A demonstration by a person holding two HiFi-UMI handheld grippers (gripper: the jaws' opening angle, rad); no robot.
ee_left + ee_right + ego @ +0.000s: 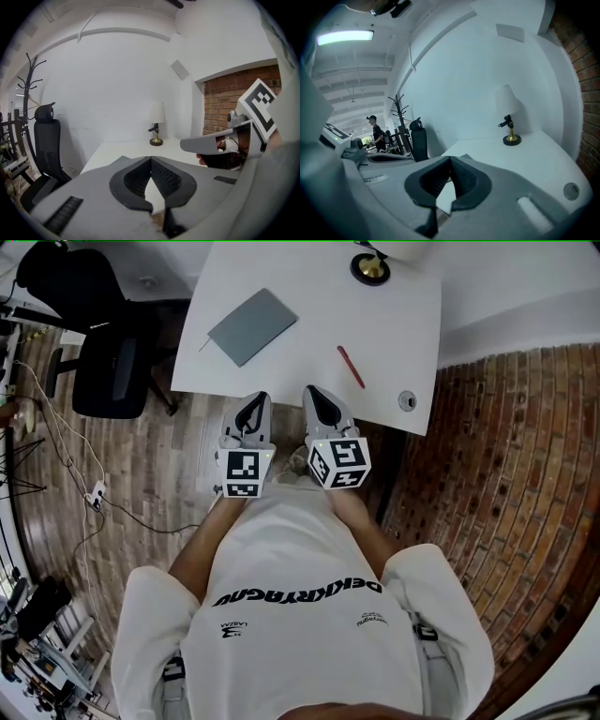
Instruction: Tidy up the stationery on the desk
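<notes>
On the white desk [309,296] lie a grey notebook [252,325] at the left and a red pen [351,366] to its right. My left gripper [251,407] and right gripper [319,397] are side by side at the desk's near edge, short of both items. Both are shut with nothing between the jaws. In the left gripper view the left gripper [150,159] has its tips touching, and the right gripper's body [220,140] shows alongside. In the right gripper view the right gripper [450,158] is shut too, over the desk's near end.
A brass-based lamp [370,266] stands at the desk's far edge, also the lamp [509,123]. A round cable grommet [406,400] sits at the near right corner. A black office chair [108,343] stands left of the desk. A brick wall [506,456] runs along the right.
</notes>
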